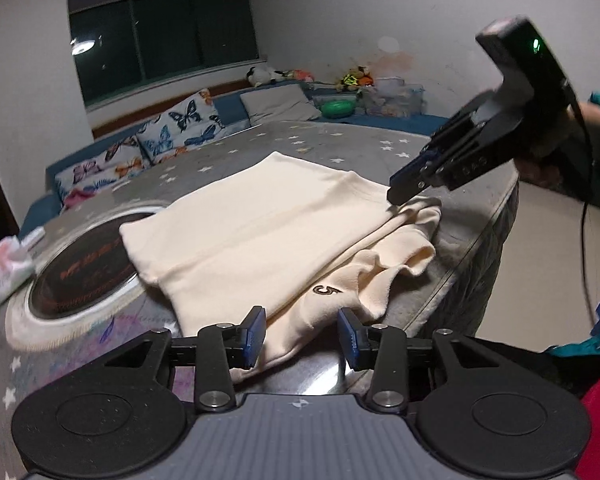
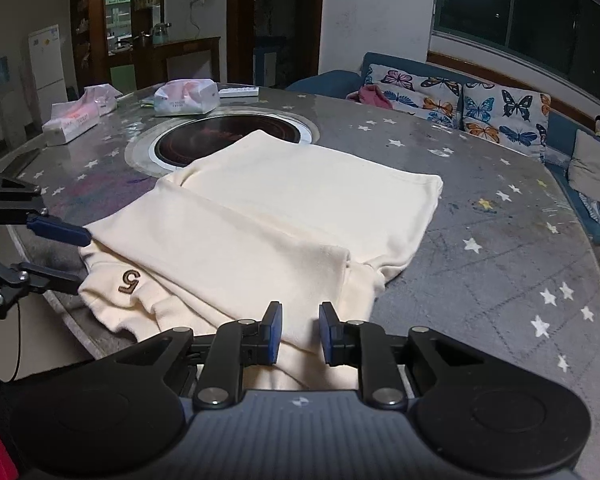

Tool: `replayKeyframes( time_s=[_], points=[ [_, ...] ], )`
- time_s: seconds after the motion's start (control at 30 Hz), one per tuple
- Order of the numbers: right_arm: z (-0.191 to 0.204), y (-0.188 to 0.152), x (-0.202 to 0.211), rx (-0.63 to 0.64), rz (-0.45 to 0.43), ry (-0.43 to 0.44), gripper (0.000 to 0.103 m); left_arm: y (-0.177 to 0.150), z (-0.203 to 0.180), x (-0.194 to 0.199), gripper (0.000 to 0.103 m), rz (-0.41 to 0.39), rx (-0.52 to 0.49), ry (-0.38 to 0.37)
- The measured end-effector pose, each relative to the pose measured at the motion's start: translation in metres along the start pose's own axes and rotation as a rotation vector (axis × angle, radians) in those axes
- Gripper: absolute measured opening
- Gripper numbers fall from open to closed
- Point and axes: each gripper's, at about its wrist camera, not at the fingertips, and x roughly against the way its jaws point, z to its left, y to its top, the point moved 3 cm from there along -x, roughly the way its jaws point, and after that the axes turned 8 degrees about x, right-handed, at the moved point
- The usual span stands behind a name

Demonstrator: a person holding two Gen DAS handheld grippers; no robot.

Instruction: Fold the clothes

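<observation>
A cream garment (image 1: 260, 224) with a small "5" mark (image 1: 326, 290) lies partly folded on the round table; it also shows in the right wrist view (image 2: 284, 224). My left gripper (image 1: 302, 336) is open at the garment's near edge, with cloth between its blue pads. My right gripper (image 2: 299, 334) is open, jaws partly apart, over another edge of the garment. From the left wrist view the right gripper (image 1: 404, 188) points down at the far corner of the cloth. From the right wrist view the left gripper (image 2: 66, 254) sits at the left edge.
The grey star-patterned table (image 2: 500, 240) has a round inset hotplate (image 2: 224, 136) partly under the garment. Tissue packs (image 2: 186, 96) lie at the far side. A sofa with butterfly cushions (image 2: 480, 104) stands behind the table. The table edge (image 1: 480, 264) drops off on the right.
</observation>
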Motion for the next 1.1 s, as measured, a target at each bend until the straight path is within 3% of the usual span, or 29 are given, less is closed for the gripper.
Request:
replayKeyframes(
  time_s=[0.1, 0.17, 0.27, 0.3, 0.37, 0.53, 0.73, 0.93, 1.0, 1.07, 1.1],
  points=[
    [0.003, -0.003, 0.006, 0.022, 0.011, -0.006, 0.020, -0.001, -0.006, -0.005, 0.040, -0.014, -0.045, -0.007],
    [0.005, -0.005, 0.010, 0.042, 0.018, -0.007, 0.024, -0.001, -0.008, -0.007, 0.024, -0.019, -0.062, -0.017],
    [0.010, -0.009, 0.017, 0.080, 0.026, -0.005, 0.026, 0.000, -0.007, -0.010, 0.011, -0.025, -0.057, -0.007],
    [0.013, -0.010, 0.021, 0.102, 0.023, 0.000, 0.027, 0.002, -0.005, -0.010, 0.009, -0.030, -0.044, -0.005],
    [0.017, -0.011, 0.025, 0.138, 0.017, 0.010, 0.042, 0.008, 0.003, -0.009, 0.009, -0.044, -0.005, -0.005],
    [0.032, -0.013, 0.030, 0.250, -0.005, 0.046, 0.050, 0.026, 0.022, -0.018, 0.008, -0.048, 0.087, -0.003],
    [0.051, -0.012, 0.010, 0.376, -0.016, 0.064, 0.052, 0.041, 0.040, -0.041, 0.008, -0.023, 0.166, -0.020],
    [0.055, -0.009, -0.008, 0.438, -0.033, 0.054, 0.049, 0.039, 0.046, -0.047, 0.008, -0.004, 0.189, -0.034],
    [0.052, -0.006, -0.013, 0.422, -0.032, 0.077, 0.044, 0.038, 0.048, -0.048, 0.008, 0.001, 0.196, -0.039],
    [0.048, -0.002, -0.016, 0.388, -0.025, 0.105, 0.029, 0.036, 0.048, -0.042, 0.012, -0.002, 0.194, -0.045],
    [0.045, 0.000, -0.017, 0.368, -0.020, 0.116, 0.026, 0.035, 0.048, -0.039, 0.012, -0.003, 0.188, -0.049]
  ],
)
